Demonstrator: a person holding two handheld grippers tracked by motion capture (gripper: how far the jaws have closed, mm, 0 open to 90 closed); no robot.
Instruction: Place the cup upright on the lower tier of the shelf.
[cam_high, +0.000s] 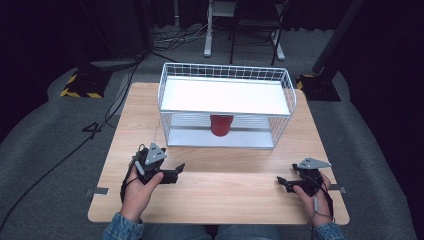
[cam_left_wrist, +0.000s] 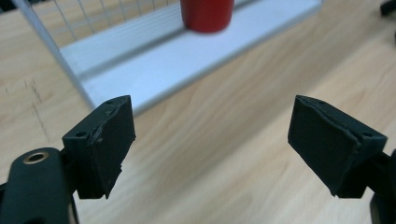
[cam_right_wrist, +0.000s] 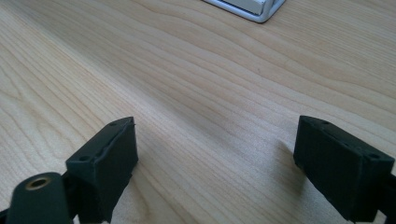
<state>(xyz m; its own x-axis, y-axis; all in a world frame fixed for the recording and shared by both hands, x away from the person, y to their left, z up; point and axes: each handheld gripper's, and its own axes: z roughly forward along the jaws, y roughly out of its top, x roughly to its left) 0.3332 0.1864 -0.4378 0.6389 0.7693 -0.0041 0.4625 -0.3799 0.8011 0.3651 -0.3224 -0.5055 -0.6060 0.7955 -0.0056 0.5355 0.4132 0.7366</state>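
One red cup (cam_high: 221, 124) is standing on the lower shelf of a white wire rack (cam_high: 226, 105), under its upper white shelf, at the far middle of the wooden table (cam_high: 220, 187). Nearer the person, the left gripper (cam_high: 178, 170) is resting at the table's left, jaws spread wide with nothing between them, pointing toward the cup (cam_left_wrist: 207, 15). The right gripper (cam_high: 281, 181) is lying well apart at the right, jaws also gaping over bare wood (cam_right_wrist: 210, 116).

A recording studio or lab setup: a wooden table (cam_high: 220, 190) stands on grey carpet (cam_high: 45, 135), ringed by black curtains (cam_high: 385, 60), with cables (cam_high: 65, 155) trailing across the floor and hazard-striped stand bases (cam_high: 80, 85) nearby.
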